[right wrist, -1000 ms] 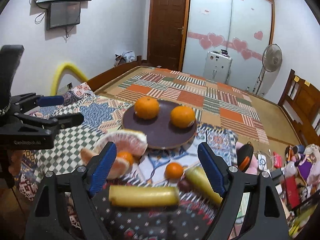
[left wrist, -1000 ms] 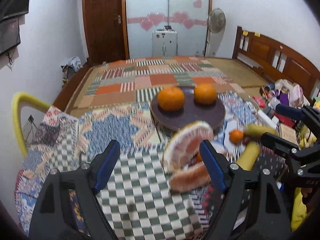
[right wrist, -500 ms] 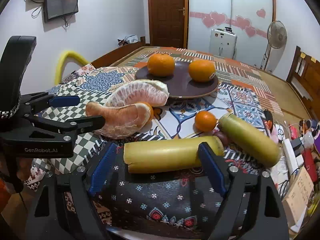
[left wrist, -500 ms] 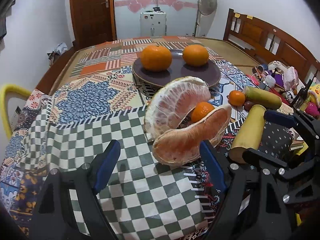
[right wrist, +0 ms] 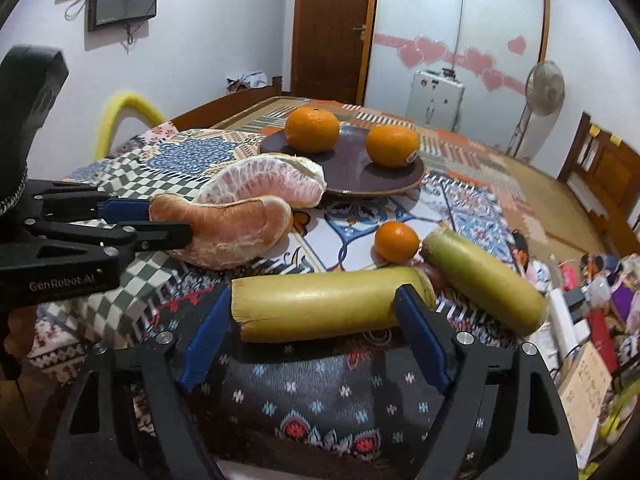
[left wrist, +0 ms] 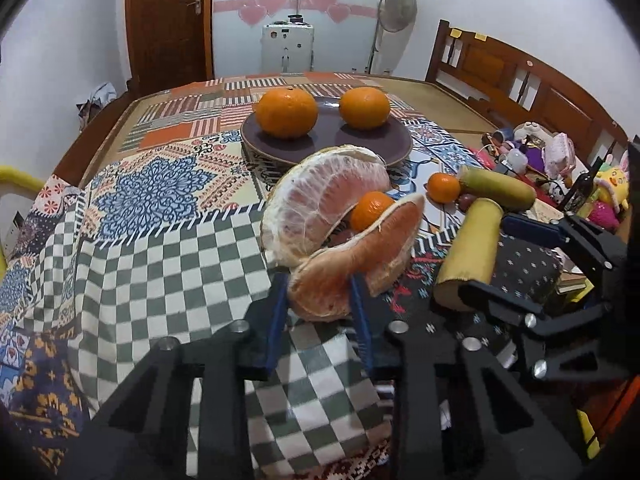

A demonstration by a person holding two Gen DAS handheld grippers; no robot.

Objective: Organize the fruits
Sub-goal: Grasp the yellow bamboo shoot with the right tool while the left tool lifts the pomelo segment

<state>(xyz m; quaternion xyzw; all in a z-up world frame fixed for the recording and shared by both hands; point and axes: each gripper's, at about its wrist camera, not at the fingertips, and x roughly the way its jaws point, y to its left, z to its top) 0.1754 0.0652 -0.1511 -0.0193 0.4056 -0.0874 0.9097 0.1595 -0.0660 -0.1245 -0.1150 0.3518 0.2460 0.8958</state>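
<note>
Left gripper (left wrist: 320,300): blue-padded fingers (left wrist: 276,320) closed on the near end of the orange pomelo segment (left wrist: 352,264), which lies on the checked cloth (left wrist: 168,280). Paler pomelo segment (left wrist: 320,204): just behind, touching the first. Small tangerine (left wrist: 370,210): wedged between the two segments. Right gripper (right wrist: 316,320): fingers spread wide to either side of the near yellow sugarcane piece (right wrist: 328,304), pads close to its ends; contact cannot be judged from this angle. Second sugarcane piece (right wrist: 484,280): lying aslant to the right, beside another small tangerine (right wrist: 396,241). Dark round plate (right wrist: 360,176): farther back on the patchwork cloth (left wrist: 160,188), carrying two large oranges, left (right wrist: 312,129) and right (right wrist: 392,146), set apart.
</note>
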